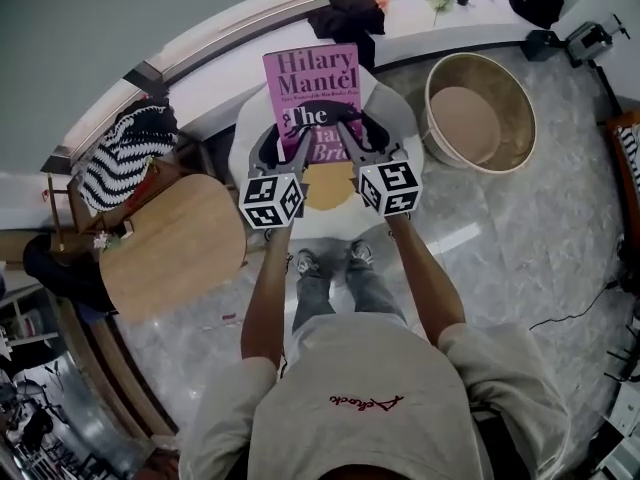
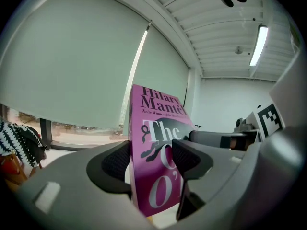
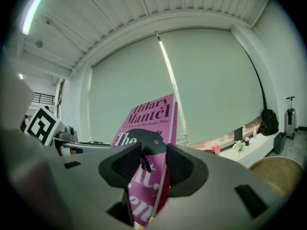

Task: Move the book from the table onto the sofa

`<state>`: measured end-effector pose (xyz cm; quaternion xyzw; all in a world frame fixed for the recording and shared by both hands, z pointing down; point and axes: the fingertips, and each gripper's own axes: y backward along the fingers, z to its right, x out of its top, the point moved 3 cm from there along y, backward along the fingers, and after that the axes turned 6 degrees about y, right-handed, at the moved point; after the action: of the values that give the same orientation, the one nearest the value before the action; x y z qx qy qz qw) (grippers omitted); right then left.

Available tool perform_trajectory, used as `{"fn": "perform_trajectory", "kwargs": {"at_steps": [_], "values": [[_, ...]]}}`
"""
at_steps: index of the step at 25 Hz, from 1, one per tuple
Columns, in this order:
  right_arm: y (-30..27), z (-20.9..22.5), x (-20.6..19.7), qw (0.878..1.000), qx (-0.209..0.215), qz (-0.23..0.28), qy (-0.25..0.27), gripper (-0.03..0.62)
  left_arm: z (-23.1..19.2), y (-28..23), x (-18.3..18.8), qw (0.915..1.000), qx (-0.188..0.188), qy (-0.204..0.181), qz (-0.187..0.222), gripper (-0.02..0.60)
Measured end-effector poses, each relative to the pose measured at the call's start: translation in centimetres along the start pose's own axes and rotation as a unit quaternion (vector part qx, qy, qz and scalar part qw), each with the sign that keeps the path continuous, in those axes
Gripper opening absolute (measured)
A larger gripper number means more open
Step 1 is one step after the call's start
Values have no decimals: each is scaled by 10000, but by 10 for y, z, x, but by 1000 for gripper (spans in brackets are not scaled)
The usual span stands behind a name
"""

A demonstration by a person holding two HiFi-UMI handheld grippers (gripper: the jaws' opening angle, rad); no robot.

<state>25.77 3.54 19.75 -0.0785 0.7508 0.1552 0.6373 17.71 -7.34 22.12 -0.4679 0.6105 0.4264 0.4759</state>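
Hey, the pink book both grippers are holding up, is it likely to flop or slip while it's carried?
The book is probably fairly stiff: it stands flat above the jaws without sagging. The left gripper and right gripper pinch only its lower part, so it may tip if one loosens. Its cover looks smooth, so it might slide.

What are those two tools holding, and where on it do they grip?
Both hold the pink book: the left tool pinches its lower left edge, the right tool its lower right edge.
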Motion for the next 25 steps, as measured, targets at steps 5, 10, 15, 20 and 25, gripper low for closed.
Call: {"fn": "perform_trajectory", "kwargs": {"at_steps": [5,10,15,20,25], "values": [[1,-10,-45,9994,-89,-311,-87,169,-16,2,-45,9994,-62,167,-310,282],[-9,-24,-93,9977,-278,-577,-213,167,-43,0,-90,9976,-174,319,-587,282],[-25,-21,-124,9950,-383,-856,-330,169,-62,-16,-117,9946,-233,504,-872,282],[-36,-18,-166,9921,-429,-1082,-478,169,-80,-29,-154,9913,-255,616,-1137,282],[-40,-25,-220,9886,-452,-1296,-626,169,-98,-30,-207,9874,-167,823,-1338,282]]}}
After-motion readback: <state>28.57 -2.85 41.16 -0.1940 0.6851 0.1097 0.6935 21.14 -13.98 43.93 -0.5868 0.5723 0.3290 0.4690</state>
